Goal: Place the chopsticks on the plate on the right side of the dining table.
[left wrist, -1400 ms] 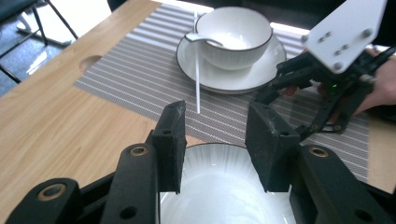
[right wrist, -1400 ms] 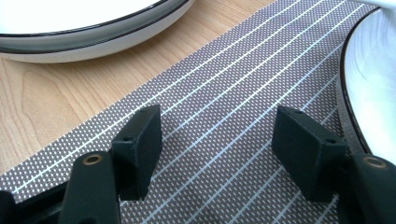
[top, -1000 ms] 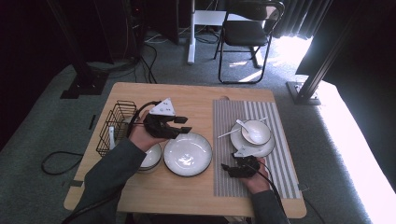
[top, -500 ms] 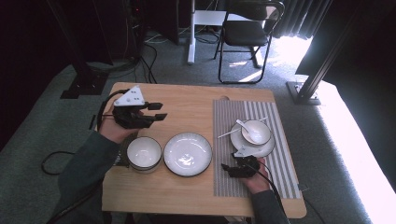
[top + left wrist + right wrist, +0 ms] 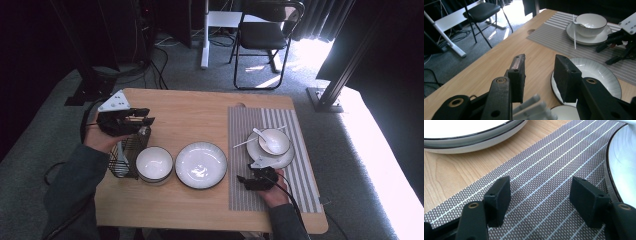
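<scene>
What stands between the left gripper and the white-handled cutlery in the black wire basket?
Nothing visible does. The left gripper hangs just above the black wire basket, and the white cutlery handles stick up right below its jaws. The jaws have just been closing a little, with nothing between them yet.

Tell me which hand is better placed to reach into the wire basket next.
Left. The left gripper hovers over the wire basket with nothing between its closing jaws, while the right gripper rests open on the striped mat.

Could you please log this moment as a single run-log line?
left gripper: jaws open, just closing, empty, over wire basket | right gripper: open, empty, on striped mat
</scene>
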